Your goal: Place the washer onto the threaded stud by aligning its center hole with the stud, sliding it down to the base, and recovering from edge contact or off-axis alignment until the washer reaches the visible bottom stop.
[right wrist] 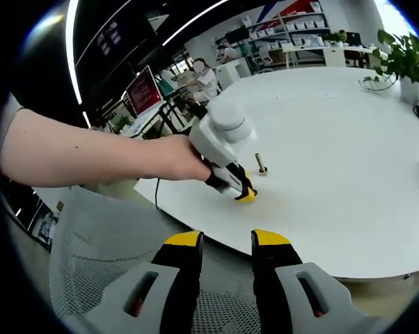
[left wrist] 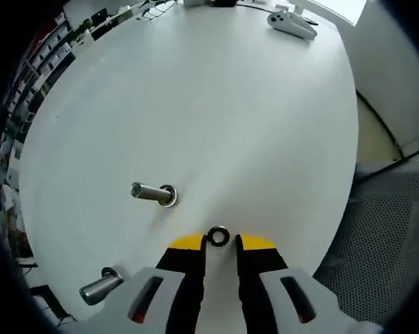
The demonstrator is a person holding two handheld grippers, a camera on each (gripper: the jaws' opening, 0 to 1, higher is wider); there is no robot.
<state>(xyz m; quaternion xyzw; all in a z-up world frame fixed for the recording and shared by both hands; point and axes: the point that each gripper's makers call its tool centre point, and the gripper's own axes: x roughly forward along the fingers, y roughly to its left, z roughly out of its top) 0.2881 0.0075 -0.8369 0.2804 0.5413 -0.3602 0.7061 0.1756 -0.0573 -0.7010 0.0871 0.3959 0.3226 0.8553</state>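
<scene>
On the round white table [left wrist: 216,111] a metal threaded stud [left wrist: 149,191] stands on a ringed base, up and left of my left gripper [left wrist: 219,242]. A small dark washer [left wrist: 218,236] sits between that gripper's yellow fingertips [left wrist: 187,242], which press in on both its sides. In the right gripper view the left gripper [right wrist: 246,195], held by a person's hand [right wrist: 175,158], points down at the table a little short of the stud [right wrist: 261,164]. My right gripper [right wrist: 227,240] hangs off the table's near edge, open, with nothing between its jaws.
A second metal stud [left wrist: 98,287] stands near the table edge at lower left. A white controller [left wrist: 291,24] lies at the far side. A grey mesh chair [right wrist: 91,243] is below the right gripper. A potted plant [right wrist: 403,56] stands at the far right, and people sit at desks behind.
</scene>
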